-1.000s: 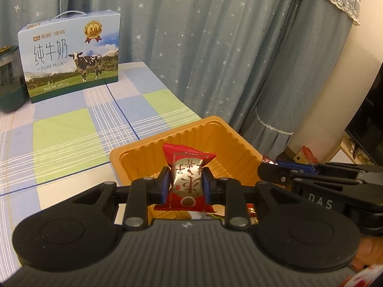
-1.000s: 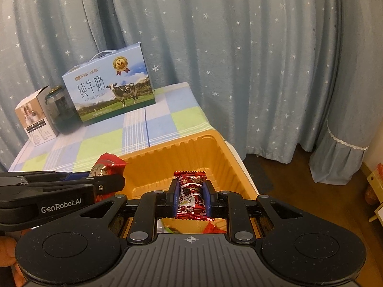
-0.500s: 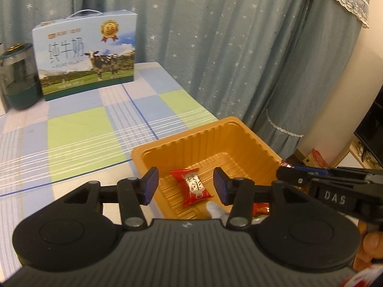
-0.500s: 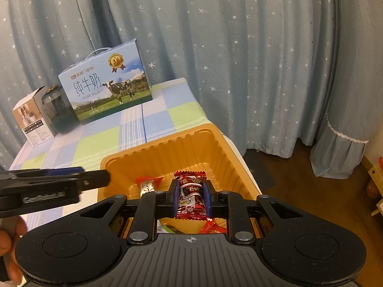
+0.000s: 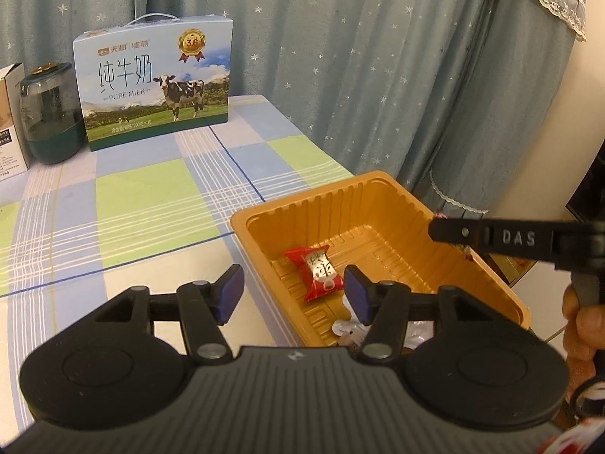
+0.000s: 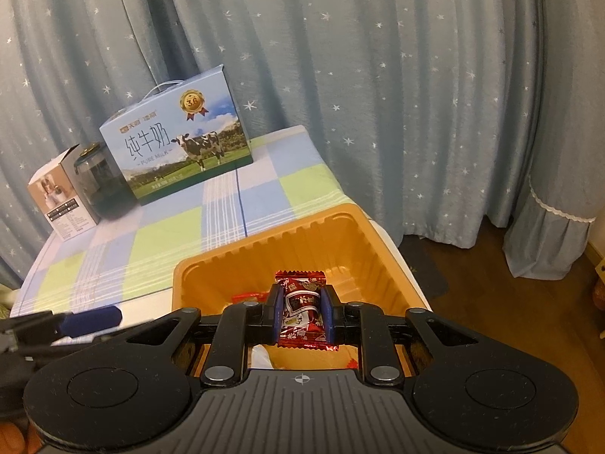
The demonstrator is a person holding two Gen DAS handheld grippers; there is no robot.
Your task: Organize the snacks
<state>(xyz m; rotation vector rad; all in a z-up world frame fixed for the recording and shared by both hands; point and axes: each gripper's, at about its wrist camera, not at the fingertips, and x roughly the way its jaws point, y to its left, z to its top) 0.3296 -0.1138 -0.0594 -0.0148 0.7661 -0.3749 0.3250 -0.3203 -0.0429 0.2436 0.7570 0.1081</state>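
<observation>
Right gripper [image 6: 301,316] pinches a dark-red crinkly foil snack packet [image 6: 302,312] mid-body above the ribbed orange plastic tray [image 5: 382,196]: light, slippery. Left gripper [image 5: 289,293] opening, empty; red-and-white wrapped candy [image 5: 315,270] lies inside, soft.

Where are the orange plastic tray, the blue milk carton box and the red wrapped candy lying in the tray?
orange plastic tray [image 5: 321,200], left wrist view, far rim.
blue milk carton box [image 5: 155,87], left wrist view, front face.
red wrapped candy [image 5: 315,270], left wrist view, wrapper's middle.
</observation>
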